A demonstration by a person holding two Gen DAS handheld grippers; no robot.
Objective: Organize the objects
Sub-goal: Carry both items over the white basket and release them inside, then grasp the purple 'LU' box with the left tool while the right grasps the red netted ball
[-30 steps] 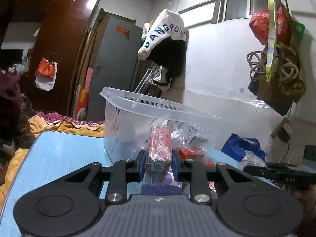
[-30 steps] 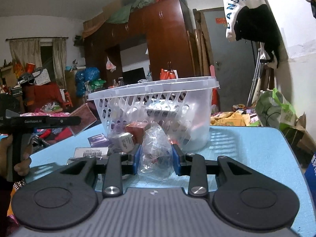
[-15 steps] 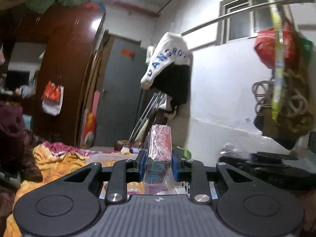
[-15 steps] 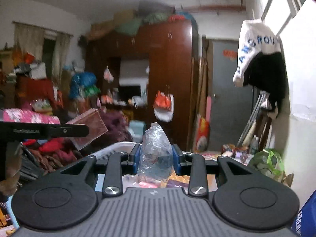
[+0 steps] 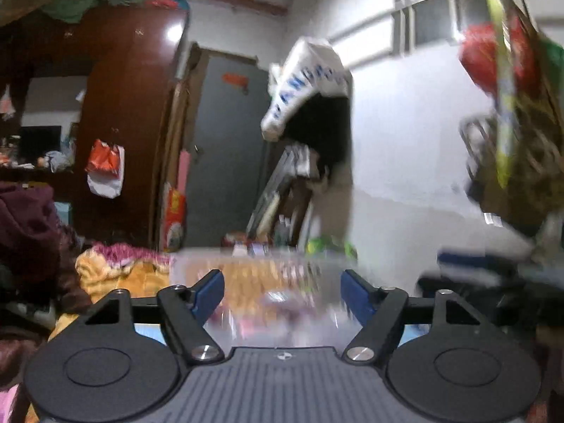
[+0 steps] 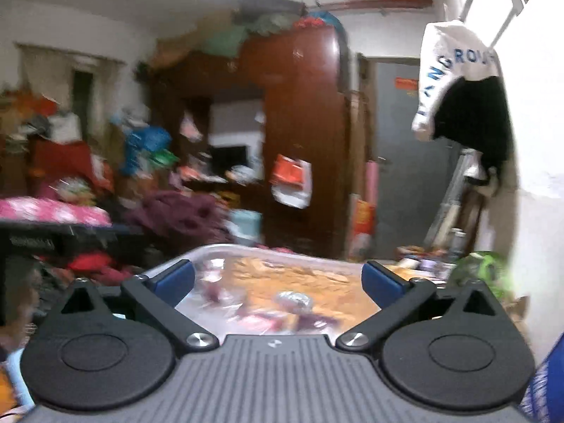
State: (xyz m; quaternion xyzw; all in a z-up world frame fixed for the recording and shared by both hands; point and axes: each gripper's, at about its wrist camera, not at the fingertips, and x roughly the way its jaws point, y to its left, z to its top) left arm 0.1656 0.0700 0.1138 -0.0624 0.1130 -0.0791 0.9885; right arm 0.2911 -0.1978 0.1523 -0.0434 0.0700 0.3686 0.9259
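Hovering over one basket, both grippers empty

One clear basket (image 6: 282, 257), two grippers. Left gripper (image 5: 282, 294) and right gripper (image 6: 278, 283) have just been opening, wide now, nothing between them. Only the right view shows a foil-wrapped lump (image 6: 294, 299) inside; left view's blurry.

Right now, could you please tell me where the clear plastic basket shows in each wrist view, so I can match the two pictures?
Left wrist view: the clear plastic basket sits low at centre, blurred, between the open fingers.
Right wrist view: the basket lies low at centre, rim visible, things inside, between the open fingers.
Shared landmark: the white and black hanging jacket, upper centre-right in the left view, upper right in the right view.
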